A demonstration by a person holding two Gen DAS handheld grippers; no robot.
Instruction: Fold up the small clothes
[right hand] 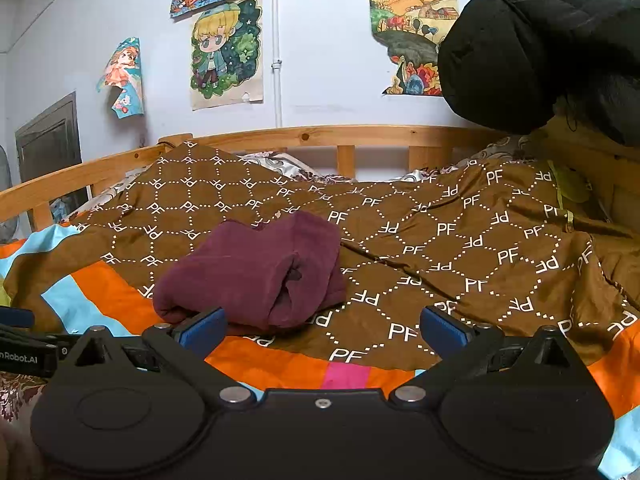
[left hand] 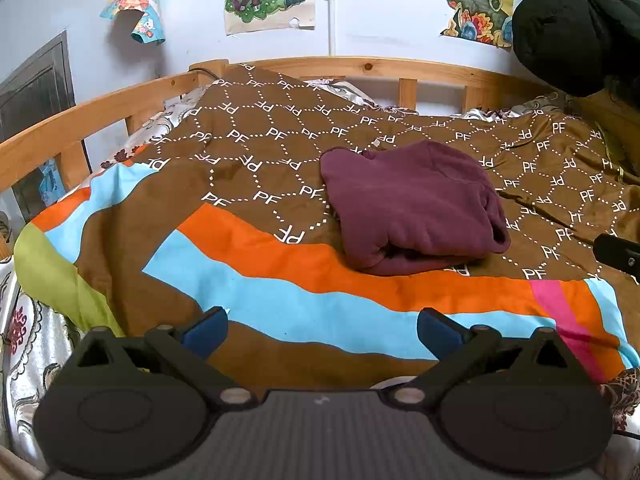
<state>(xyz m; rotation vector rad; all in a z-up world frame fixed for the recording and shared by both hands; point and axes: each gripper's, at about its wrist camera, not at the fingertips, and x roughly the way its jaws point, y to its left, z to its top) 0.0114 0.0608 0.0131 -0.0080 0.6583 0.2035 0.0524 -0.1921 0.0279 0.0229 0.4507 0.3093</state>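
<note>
A maroon garment (left hand: 412,208) lies folded into a thick bundle on the brown patterned bedspread (left hand: 256,148). My left gripper (left hand: 322,332) is open over the striped near part of the spread, short of the bundle and holding nothing. In the right wrist view the same maroon garment (right hand: 256,272) sits just beyond my right gripper (right hand: 323,330), which is open and empty, its left pad (right hand: 204,330) close to the bundle's near edge. The right gripper's tip (left hand: 616,254) shows at the right edge of the left wrist view, and the left gripper's body (right hand: 24,350) at the left edge of the right one.
A wooden bed rail (left hand: 360,66) runs along the back and left side. A black padded coat (right hand: 552,44) hangs at the upper right. Posters (right hand: 226,54) cover the wall. A floral sheet (left hand: 28,344) shows past the bed's left edge.
</note>
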